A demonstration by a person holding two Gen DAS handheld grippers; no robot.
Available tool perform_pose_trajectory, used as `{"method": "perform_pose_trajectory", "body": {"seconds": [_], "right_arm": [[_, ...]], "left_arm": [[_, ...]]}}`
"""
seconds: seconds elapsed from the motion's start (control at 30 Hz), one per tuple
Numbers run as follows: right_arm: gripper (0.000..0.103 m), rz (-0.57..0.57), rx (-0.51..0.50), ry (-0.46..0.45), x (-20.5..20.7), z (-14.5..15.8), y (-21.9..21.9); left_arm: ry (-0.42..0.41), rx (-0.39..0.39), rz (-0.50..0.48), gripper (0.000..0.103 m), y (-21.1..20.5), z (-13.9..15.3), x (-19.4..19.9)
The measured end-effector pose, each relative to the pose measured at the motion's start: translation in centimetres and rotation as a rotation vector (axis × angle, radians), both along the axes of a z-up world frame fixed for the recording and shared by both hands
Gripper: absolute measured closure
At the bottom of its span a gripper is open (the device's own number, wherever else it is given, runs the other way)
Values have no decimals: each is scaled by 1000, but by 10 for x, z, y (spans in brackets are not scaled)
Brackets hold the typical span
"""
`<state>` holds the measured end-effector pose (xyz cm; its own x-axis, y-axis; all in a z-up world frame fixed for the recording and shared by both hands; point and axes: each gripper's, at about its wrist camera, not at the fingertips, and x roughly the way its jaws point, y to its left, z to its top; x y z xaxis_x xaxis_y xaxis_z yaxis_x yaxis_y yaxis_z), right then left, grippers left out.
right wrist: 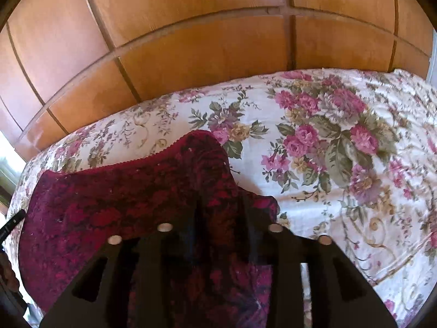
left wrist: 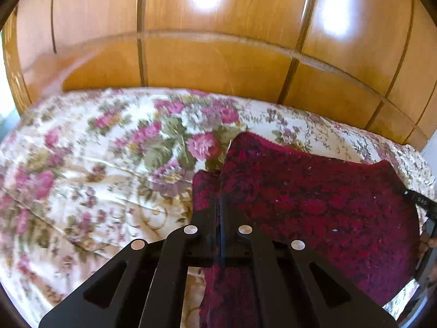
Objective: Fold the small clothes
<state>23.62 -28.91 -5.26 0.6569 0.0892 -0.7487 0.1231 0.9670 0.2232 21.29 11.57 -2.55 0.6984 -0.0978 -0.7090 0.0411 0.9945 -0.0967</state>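
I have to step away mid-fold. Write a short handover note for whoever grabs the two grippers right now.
Left gripper: jaws nearly together, pinching the left edge of the dark red lace garment.
Right gripper: jaws partly apart, the garment's right edge between them; grip unclear.
The garment is lifted and stretched between both grippers over the floral bedspread, in front of the wooden wardrobe.
Done: both sides picked up.
Left: confirm the right grip, fold, lay flat.
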Motion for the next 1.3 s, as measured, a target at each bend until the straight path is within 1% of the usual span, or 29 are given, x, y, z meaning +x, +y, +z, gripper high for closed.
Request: {"method": "perform_pose_trajectory", "body": {"seconds": [0.07,0.1,0.13,0.23,0.3,0.37,0.63,0.67,0.7,0.8,1.03,1.1,1.23,1.3], "right_arm": [[52,-5,-22,-36,-11,12,3],[49,-9,-19,-51,-18,17,3],[47,-12,-15,-62,-22,21,4],[47,-15,-9,-76,-37,26,5],[46,-21,20,-75,-49,25,3],[46,-24,25,-71,-60,23,3],[46,-21,53,-30,-98,6,1],[49,-22,64,-28,-101,4,0],[60,-21,74,-28,-104,3,-2],[71,-13,78,-28,-107,2,-1],[83,-9,52,-30,-106,3,1],[88,-16,41,-27,-105,4,0],[91,-15,14,-24,-103,8,0],[91,-21,-9,-4,-99,3,1]], "left_arm": [[-35,26,2,77,-4,11,-13],[-54,28,-1,74,-5,16,-19],[-66,30,-3,74,-7,19,-23],[-100,72,6,74,-11,27,-39],[-111,77,0,74,-15,32,-46],[-125,87,-7,74,-18,35,-54],[-122,97,-37,74,-32,31,-71],[-121,99,-43,74,-35,30,-73],[-120,105,-46,74,-37,29,-74],[-119,112,-57,74,-42,26,-78],[-116,125,-72,74,-48,20,-80],[-110,129,-68,74,-48,18,-79],[-88,121,-53,74,-44,9,-71],[-41,103,-38,74,-39,-4,-62]]}}
